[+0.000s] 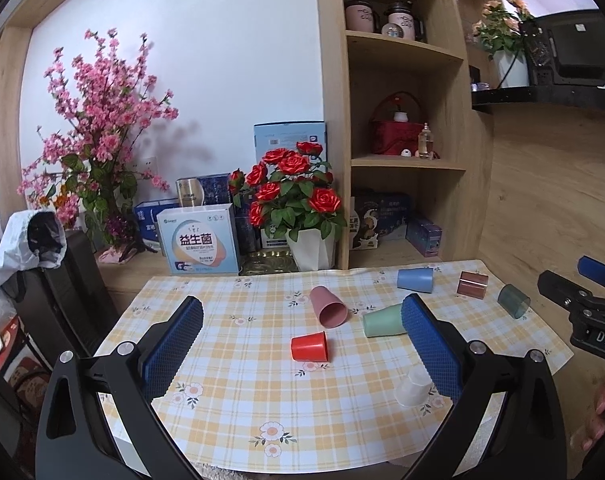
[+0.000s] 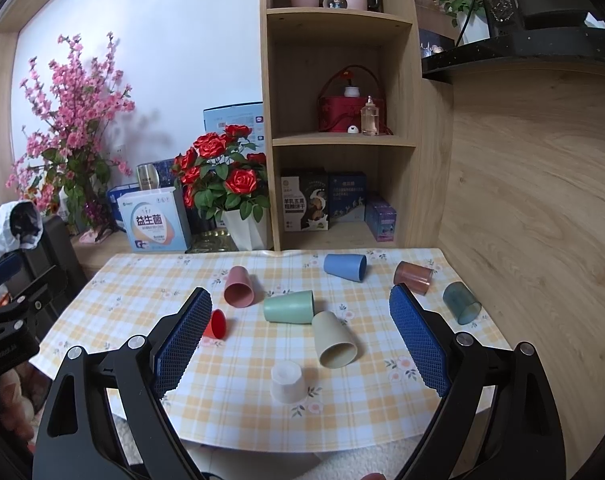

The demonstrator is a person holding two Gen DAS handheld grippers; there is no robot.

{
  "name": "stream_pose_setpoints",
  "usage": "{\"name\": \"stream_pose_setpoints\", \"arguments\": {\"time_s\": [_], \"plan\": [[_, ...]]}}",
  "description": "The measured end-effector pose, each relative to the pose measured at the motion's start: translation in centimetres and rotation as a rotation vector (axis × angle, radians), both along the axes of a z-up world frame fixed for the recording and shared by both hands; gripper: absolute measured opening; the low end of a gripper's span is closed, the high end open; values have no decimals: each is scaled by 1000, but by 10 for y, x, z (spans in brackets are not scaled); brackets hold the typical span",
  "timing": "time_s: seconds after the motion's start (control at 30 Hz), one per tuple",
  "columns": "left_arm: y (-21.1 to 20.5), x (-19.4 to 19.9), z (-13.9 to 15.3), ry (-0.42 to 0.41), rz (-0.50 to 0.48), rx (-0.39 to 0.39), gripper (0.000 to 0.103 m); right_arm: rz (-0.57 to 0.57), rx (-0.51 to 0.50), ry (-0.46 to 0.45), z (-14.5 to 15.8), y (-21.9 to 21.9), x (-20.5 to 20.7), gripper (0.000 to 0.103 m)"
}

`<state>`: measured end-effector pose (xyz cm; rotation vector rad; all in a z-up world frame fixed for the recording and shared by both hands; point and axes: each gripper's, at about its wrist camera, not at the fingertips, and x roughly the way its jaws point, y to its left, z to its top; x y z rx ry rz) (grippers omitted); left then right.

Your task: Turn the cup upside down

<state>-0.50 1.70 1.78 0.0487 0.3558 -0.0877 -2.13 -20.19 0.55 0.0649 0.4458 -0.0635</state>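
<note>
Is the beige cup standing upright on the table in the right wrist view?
No, the beige cup lies on its side on the checked tablecloth, with its open mouth turned toward the camera.

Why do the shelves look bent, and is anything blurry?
Fisheye lenses: in the left wrist view the shelf bows outward; in the right wrist view the wood wall curves. The cups, such as the red cup, look sharp; corners go black.

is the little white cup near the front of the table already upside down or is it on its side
Upside down. The white cup stands on its wider rim, with its narrower closed base facing up.
</note>
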Motion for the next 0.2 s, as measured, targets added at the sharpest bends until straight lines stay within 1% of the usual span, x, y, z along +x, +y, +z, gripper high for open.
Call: {"name": "stream_pose_setpoints", "arguments": {"time_s": [0.2], "plan": [[4, 2, 3, -2, 23, -8, 97, 0, 0, 2, -1, 0, 0, 88]]}}
